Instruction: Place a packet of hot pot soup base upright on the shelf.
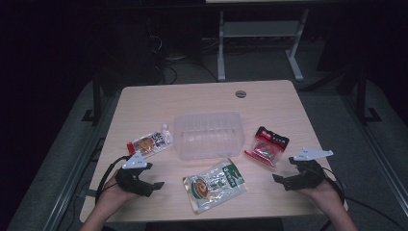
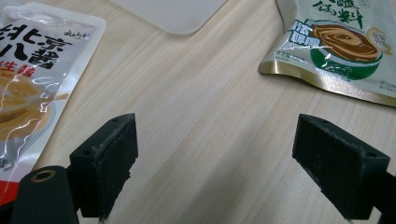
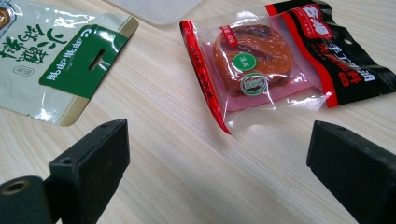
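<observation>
The white sauce pouch (image 2: 32, 84) reads "北京酱"; print on the green-and-white pouch (image 2: 341, 42) and the red packet (image 3: 280, 60) is unclear.

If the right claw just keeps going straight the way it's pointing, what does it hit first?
Probably the red and black snack packet: it lies just ahead of the open right claw, with bare table between. Depth is hard to judge.

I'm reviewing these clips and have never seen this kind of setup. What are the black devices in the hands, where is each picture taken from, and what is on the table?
A person holds two hand-held clamps: the left gripper and the right gripper. One camera looks down from above; the others ride on each gripper, looking along its black jaws. Both grippers are open, holding nothing. On the wooden table sit a clear plastic container, an orange sauce pouch, a green and white pouch and a red and black packet.
</observation>
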The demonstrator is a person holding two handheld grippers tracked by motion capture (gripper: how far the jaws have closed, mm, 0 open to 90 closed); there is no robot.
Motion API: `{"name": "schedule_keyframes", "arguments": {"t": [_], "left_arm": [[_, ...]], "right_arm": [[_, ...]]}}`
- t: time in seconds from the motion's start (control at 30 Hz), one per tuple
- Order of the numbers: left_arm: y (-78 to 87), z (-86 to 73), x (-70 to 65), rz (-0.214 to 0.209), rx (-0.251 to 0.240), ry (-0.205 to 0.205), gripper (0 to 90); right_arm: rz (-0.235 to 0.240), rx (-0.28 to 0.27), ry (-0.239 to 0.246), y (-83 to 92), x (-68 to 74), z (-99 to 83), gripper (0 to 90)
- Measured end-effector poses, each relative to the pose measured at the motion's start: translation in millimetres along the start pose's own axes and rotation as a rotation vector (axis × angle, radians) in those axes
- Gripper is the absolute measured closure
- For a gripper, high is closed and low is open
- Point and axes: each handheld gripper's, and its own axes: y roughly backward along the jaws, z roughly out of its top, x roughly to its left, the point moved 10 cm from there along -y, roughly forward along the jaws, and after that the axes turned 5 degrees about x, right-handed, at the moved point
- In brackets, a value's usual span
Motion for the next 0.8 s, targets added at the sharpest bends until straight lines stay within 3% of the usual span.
{"name": "schedule_keyframes", "arguments": {"t": [0.27, 0.4, 0.6, 0.67, 0.7, 0.73, 0.77, 0.8], "left_arm": [[2.4, -1.6, -1.9, -0.002, -0.002, 0.008, 14.0], [3.2, -2.7, -2.2, -0.003, -0.002, 0.007, 14.0], [5.0, -4.9, -2.3, -0.003, -0.002, 0.019, 14.2], [5.5, -5.9, -2.6, -0.002, -0.004, 0.022, 14.3], [5.5, -5.9, -2.6, -0.002, -0.004, 0.022, 14.3], [5.3, -5.5, -4.0, -0.005, -0.012, 0.034, 14.3], [5.4, -5.6, -4.3, -0.003, -0.014, 0.035, 14.3], [5.6, -5.7, -4.7, -0.003, -0.014, 0.036, 14.3]], "right_arm": [[0.011, 0.002, 0.001, 1.7, 1.7, 1.8, 9.8], [0.035, 0.005, -0.008, 4.0, 5.3, 4.1, 18.0], [0.079, 0.002, 0.024, 1.3, 15.4, 12.1, 30.2], [0.075, -0.003, 0.036, 0.3, 15.2, 19.1, 48.7], [0.075, -0.003, 0.036, 0.3, 15.2, 19.1, 48.7], [0.071, 0.002, 0.029, 0.3, 12.8, 24.5, 66.0], [0.066, 0.005, 0.033, -0.2, 10.7, 27.6, 71.8], [0.066, 0.005, 0.033, -0.2, 10.7, 27.6, 71.8]]}}
